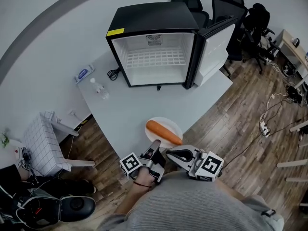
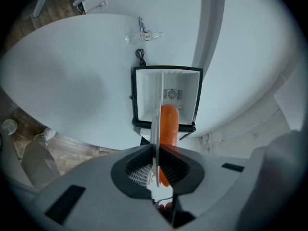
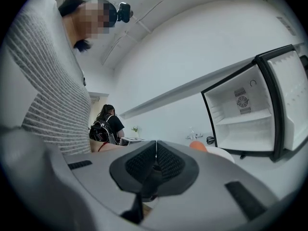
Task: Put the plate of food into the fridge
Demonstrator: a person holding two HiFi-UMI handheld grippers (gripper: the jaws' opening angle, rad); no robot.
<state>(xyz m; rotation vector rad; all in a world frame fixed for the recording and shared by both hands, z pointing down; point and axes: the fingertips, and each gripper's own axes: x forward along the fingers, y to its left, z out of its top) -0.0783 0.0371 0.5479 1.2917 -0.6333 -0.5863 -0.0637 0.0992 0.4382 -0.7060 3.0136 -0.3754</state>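
A white plate (image 1: 169,123) with a long orange carrot (image 1: 163,132) hangs over the near edge of the white table (image 1: 125,109). My left gripper (image 1: 155,146) is shut on the plate's near rim. In the left gripper view the plate (image 2: 155,114) shows edge-on between the jaws of the left gripper (image 2: 155,154), with the carrot (image 2: 169,124) to its right. The black mini fridge (image 1: 149,16) stands at the table's far side, its door (image 1: 214,49) swung open to the right and its white inside bare. My right gripper (image 1: 170,154) (image 3: 156,150) is shut with nothing in it, just right of the plate.
A small water bottle (image 1: 99,88), a pack of wipes (image 1: 83,73) and a coiled black cable (image 1: 114,73) lie left of the fridge. Black office chairs (image 1: 231,8) stand behind it. A white grid-sided cart (image 1: 45,146) stands at the left on the wooden floor.
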